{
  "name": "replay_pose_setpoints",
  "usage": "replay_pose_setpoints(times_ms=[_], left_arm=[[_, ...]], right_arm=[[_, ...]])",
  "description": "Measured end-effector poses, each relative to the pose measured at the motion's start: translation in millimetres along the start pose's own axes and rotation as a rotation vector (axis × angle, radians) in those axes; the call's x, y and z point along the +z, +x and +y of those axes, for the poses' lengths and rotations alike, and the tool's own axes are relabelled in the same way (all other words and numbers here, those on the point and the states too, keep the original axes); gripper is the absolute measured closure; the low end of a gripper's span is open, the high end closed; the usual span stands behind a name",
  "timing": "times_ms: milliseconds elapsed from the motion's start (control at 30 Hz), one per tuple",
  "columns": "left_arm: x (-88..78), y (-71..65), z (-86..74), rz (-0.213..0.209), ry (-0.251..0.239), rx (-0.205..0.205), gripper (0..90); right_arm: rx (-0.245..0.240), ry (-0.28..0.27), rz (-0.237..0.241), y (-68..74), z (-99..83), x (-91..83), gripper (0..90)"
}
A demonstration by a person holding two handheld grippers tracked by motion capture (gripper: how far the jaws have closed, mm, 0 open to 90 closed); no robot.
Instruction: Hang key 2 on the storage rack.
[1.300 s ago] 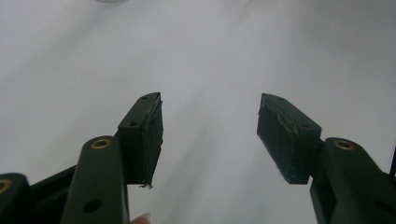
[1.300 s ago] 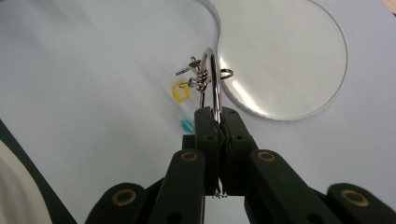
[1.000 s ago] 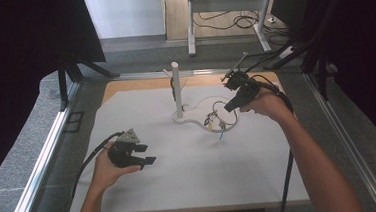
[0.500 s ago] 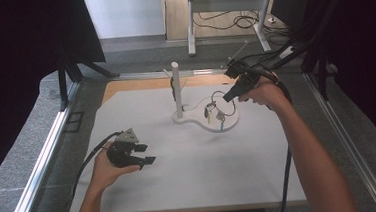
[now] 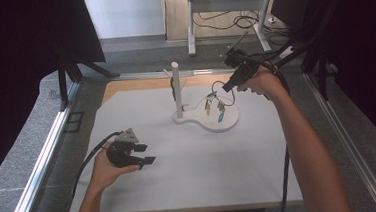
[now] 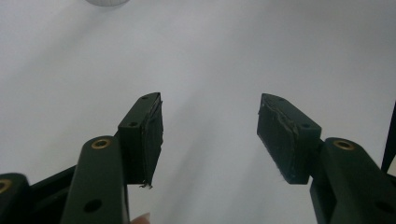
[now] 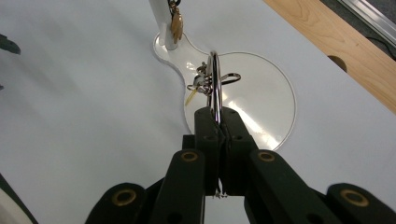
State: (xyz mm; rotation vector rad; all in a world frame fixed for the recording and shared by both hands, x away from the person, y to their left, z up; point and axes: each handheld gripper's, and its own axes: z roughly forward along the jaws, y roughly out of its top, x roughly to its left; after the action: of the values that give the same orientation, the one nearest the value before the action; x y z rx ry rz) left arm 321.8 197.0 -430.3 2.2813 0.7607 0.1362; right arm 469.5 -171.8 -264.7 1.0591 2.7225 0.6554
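Right gripper (image 7: 217, 122): clamped on the metal key ring (image 7: 215, 88), pads pressed flat on its lower arc, so the ring stands edge-on and upright between the jaws and I can steer it like a hoop.
Key ring load: keys and small tags (image 5: 215, 107) dangle below the ring in the high view, hanging free above the base; I hold the ring from the side so they swing clear of my jaws.
Ring's place: in the air over the round lobe of the white stand base (image 7: 273, 100), near the post but not on it.
Post (image 5: 177, 89): white, upright at the narrow end of the base, with a short peg and something brassy hanging by it (image 7: 176, 24); my guess is the ring belongs on a peg there, which is why I keep its opening facing forward.
Left gripper (image 6: 209, 128): jaws apart, nothing between them, resting low on the white mat (image 5: 191, 176) well away from the stand, kept out of the way.
Beyond: wooden table edge (image 7: 327, 44) past the mat.
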Motion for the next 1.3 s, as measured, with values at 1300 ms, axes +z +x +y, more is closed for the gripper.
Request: replay_pose_setpoints(times_ms=[1300], left_arm=[[-4.6,-0.7,-0.5,0.001,-0.017,-0.002,41.5]], right_arm=[[0.066,-0.039,0.016,-14.5,31.6,25.0,87.2]])
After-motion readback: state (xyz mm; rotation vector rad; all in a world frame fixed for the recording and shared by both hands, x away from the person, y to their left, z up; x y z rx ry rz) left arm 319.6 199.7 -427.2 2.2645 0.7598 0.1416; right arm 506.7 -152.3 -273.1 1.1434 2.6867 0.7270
